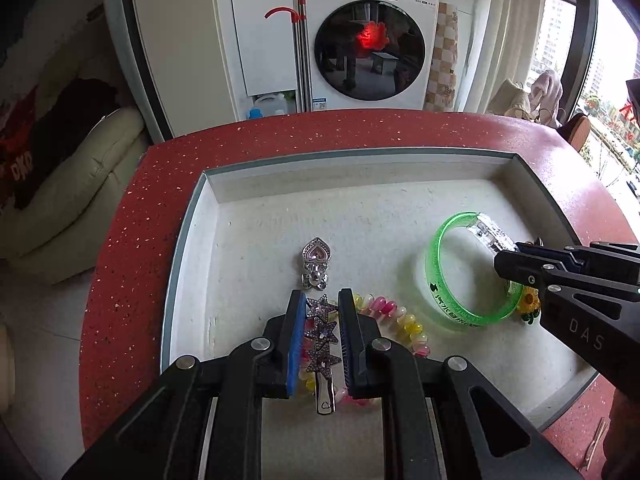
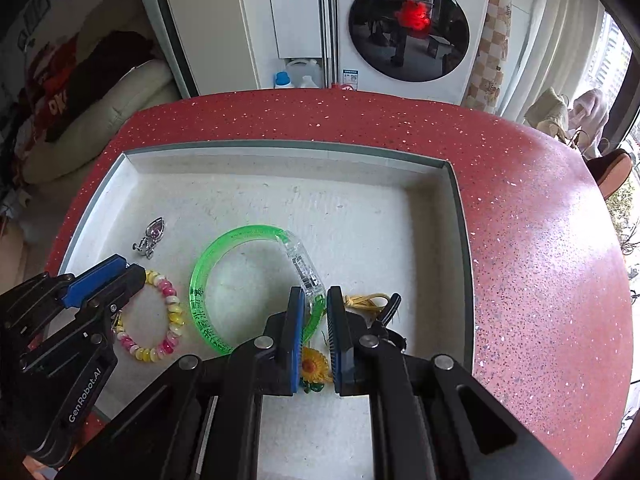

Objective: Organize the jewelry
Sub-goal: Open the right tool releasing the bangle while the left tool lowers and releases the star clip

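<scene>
A white tray [image 1: 224,240] sits on the red table [image 1: 132,208]. My left gripper [image 1: 322,300] is shut on a silver star hair clip [image 1: 322,332], just above a pink-and-yellow bead bracelet [image 1: 400,316]. A heart-shaped silver clip [image 1: 316,260] lies ahead of it. My right gripper [image 2: 311,300] is shut on the green bangle [image 2: 208,272] near its clear clasp [image 2: 306,266]; the bangle rests on the tray floor [image 2: 360,232]. A sunflower clip [image 2: 314,366] lies under the right fingers. The bead bracelet [image 2: 168,320] and heart clip [image 2: 152,236] show left.
A yellow cord with a dark clip [image 2: 376,304] lies right of the right gripper. The tray's walls [image 2: 460,220] rise around the items. A washing machine [image 1: 368,36] and a sofa [image 1: 80,184] stand beyond the table's far edge.
</scene>
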`<state>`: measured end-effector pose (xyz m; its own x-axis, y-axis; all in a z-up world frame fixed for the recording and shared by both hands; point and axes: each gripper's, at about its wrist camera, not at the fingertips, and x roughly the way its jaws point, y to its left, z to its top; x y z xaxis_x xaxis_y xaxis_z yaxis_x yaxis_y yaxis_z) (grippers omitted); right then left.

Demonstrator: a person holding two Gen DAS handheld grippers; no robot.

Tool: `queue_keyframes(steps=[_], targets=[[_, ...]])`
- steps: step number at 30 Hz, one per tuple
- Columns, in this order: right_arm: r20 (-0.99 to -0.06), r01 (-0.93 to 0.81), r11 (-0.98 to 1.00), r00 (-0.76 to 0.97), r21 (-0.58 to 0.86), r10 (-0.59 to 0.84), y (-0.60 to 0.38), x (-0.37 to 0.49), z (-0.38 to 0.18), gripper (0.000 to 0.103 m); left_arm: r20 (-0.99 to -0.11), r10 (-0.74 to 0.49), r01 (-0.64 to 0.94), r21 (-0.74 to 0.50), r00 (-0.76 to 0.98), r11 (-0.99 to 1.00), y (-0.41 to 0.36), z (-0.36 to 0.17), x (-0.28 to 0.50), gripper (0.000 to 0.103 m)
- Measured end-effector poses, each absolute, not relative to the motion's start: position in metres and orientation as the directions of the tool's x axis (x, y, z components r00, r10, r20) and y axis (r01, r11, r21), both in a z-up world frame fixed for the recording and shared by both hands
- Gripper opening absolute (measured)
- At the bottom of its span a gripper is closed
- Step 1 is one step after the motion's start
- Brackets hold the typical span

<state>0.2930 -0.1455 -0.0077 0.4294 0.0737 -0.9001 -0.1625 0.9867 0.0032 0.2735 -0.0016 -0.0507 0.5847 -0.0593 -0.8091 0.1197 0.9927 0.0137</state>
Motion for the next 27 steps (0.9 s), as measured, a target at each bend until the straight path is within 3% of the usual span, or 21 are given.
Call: queue_keyframes(steps=[8,10,12,27], targets=[[-0.901,-0.17,0.985,0.423,0.026,0.097,-0.144,0.293,-0.008,0.018,-0.8,-0.016,0.112,0.064,0.6,0.992,-0.005,-0.051,0.273,0.035],[-0.9,-0.169,0.985,0.422,0.043,0.112,-0.144,0.293,-0.008,0.04,-0.797,-0.013,0.101,0.061,0.604,0.993,-0.004,-0.05,0.272,0.035],[-0.892,-0.17,0.984,0.435,0.052,0.123,-0.145,0.291,-0.004,0.049,-0.794,-0.013,0.095,0.057,0.608,0.994,-0.003,-0.049,0.271,0.035],[-0.82,-0.129,0.983,0.543,0.134,0.183,-0.173,0.245,0.046,0.05,-0.785,-0.031,0.085,0.028,0.619,0.996,-0.001,-0.034,0.266,0.035]])
